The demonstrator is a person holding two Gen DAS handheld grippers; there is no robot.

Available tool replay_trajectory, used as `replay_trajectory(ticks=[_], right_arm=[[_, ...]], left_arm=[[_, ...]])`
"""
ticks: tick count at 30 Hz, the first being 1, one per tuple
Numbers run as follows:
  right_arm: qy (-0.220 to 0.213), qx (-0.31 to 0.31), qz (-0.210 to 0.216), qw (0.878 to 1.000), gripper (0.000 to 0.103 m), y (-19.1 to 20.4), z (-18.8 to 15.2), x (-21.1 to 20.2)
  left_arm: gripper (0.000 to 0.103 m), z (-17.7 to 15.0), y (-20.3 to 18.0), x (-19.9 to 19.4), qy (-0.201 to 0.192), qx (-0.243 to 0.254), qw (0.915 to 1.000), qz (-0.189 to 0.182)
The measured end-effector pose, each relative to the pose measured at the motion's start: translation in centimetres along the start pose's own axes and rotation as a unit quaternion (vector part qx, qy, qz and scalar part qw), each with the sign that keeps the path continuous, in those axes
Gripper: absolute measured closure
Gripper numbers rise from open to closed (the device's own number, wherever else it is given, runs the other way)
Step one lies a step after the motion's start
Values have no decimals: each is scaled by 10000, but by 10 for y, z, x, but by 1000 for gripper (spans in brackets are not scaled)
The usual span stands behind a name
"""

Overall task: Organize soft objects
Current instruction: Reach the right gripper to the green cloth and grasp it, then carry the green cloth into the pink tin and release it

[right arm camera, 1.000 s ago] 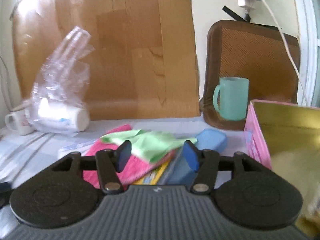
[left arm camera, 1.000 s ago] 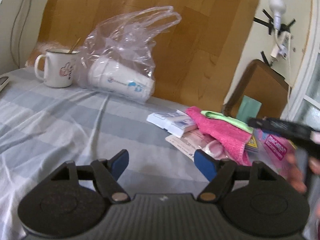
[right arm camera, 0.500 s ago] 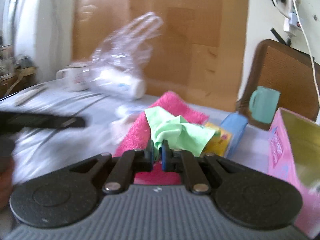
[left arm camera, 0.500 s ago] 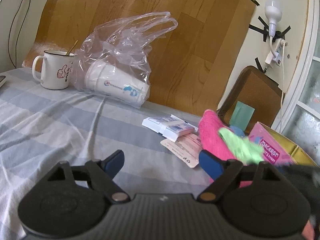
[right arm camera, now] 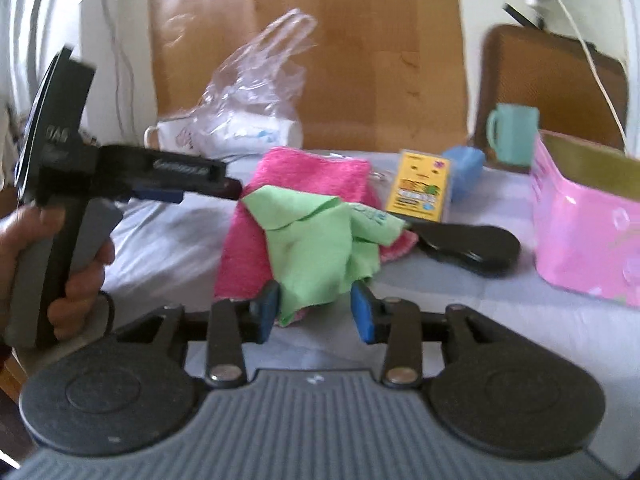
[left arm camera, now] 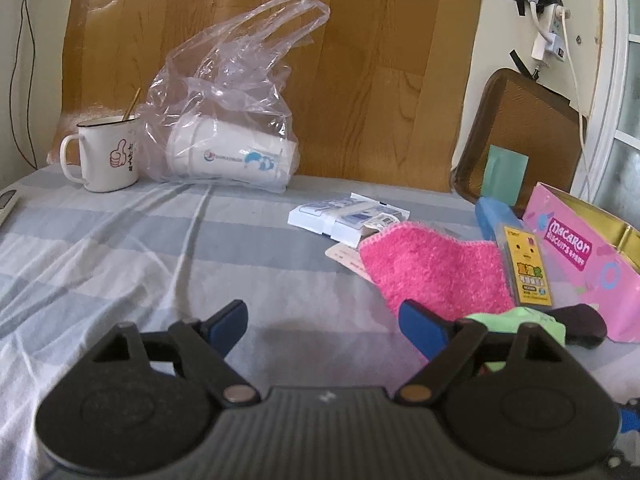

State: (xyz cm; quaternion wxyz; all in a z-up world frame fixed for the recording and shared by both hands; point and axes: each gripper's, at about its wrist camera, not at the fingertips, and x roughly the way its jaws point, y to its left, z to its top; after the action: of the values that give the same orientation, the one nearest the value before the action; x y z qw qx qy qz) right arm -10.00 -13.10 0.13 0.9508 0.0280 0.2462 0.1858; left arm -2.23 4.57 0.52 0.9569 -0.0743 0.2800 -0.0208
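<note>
Directly ahead of the right gripper point(right arm camera: 316, 312), the green cloth point(right arm camera: 316, 244) lies crumpled on top of the pink towel point(right arm camera: 308, 176), its near edge hanging down between the blue pads point(right arm camera: 362, 312). The jaws have just been opening: they stand part-spread, and the cloth sits in the gap with neither pad visibly pressing it, so it reads as released rather than gripped. The cloth's longer run goes from the jaws away toward the yellow packet point(right arm camera: 420, 184), roughly in line with the gripper's own pointing direction. The left gripper point(left arm camera: 324, 324) is spread wide over the striped bedsheet point(left arm camera: 120, 248) with nothing between its pads; from its view the green cloth point(left arm camera: 516, 320) lies off to its right, partly hidden behind its right finger, and the pink towel point(left arm camera: 432, 272) beyond that. The right hand is judged the nearer of the two to both soft items, the left standing just beside the pile. The pink box point(right arm camera: 584, 224), open at the top, stands to the right of the pile and well clear of the left tool.
</note>
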Motion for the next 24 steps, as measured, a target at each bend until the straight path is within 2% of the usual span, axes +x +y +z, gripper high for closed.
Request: replay_trajectory(ticks=[4, 8, 10, 12, 13, 14, 15, 18, 20, 24], right_arm=[[-152, 17, -76, 9999, 60, -1, 3, -8], [-365, -117, 2, 9993, 50, 7, 14, -8], [-369, -210, 50, 9991, 47, 11, 17, -2], [-274, -246, 95, 9993, 48, 15, 18, 7], [-188, -264, 65, 9995, 54, 21, 18, 12], [-82, -293, 23, 9995, 88, 21, 16, 15], [-40, -248, -44, 9997, 98, 19, 15, 15], [-388, 259, -189, 9987, 97, -5, 14, -5], [-578, 416, -568, 9958, 97, -21, 13, -20], [-690, 827, -791, 9910, 97, -55, 2, -47]], left_arm=[[17, 1, 0, 1, 42, 13, 10000, 51], [17, 2, 1, 3, 86, 9, 9999, 56], [17, 2, 2, 2, 61, 0, 10000, 49], [17, 1, 3, 0, 5, -16, 10000, 28], [17, 1, 4, -1, -17, -24, 10000, 15], [17, 2, 4, -1, -26, -27, 10000, -2], [17, 2, 5, -1, -32, -33, 10000, -13], [17, 2, 6, -2, -62, -49, 10000, -38], [17, 2, 7, -4, -128, -62, 9999, -93], [17, 3, 12, -8, -234, -165, 9992, -268]])
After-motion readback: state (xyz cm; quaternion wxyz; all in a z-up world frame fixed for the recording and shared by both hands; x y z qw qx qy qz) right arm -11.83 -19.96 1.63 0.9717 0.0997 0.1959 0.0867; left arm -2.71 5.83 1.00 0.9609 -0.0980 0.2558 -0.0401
